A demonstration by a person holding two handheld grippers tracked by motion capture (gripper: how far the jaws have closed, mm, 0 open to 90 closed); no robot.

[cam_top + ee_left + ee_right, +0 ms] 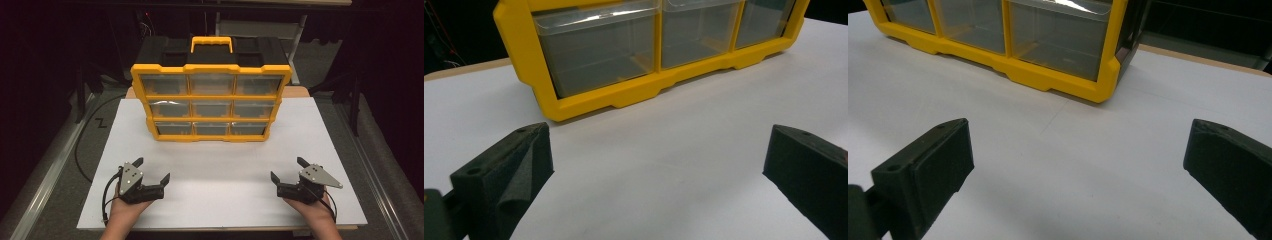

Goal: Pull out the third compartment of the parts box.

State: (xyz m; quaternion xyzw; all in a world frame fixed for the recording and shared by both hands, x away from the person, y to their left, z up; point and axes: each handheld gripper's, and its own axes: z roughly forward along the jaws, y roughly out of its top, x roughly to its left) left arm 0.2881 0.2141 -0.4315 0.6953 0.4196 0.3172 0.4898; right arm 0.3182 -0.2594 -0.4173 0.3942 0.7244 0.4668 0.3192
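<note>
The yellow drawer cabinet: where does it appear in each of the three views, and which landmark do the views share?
High view: the yellow drawer cabinet stands upper centre, at the far part of the white board.
Left gripper view: its bottom row crosses the top.
Right gripper view: its bottom right corner is top centre.
Shared landmark: the cabinet's yellow bottom rail.

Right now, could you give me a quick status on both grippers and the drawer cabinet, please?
Left gripper open, nothing held. Right gripper open, nothing held. Yellow drawer cabinet upright at the far side, drawers shut. White table between is bare.
</note>
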